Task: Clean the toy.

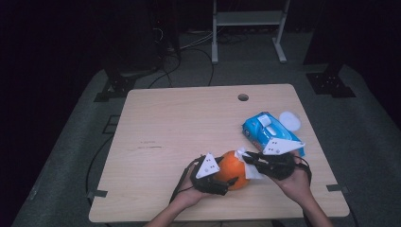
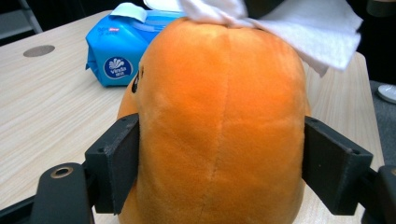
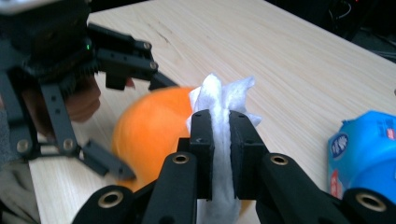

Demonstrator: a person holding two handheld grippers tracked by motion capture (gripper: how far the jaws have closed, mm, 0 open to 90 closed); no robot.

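Two forearms reach in from the near edge of the table, each hand holding a black two-jaw tool. The left tool (image 1: 222, 182) lies low and points to the right, its jaws spread wide and pressed against both sides of a soft orange toy (image 2: 219, 126). The right tool (image 1: 246, 158) points left toward it, the two tips close together. Its jaws are pinched nearly closed on a bunched white tissue (image 3: 222, 121), which rests against the top of the toy.
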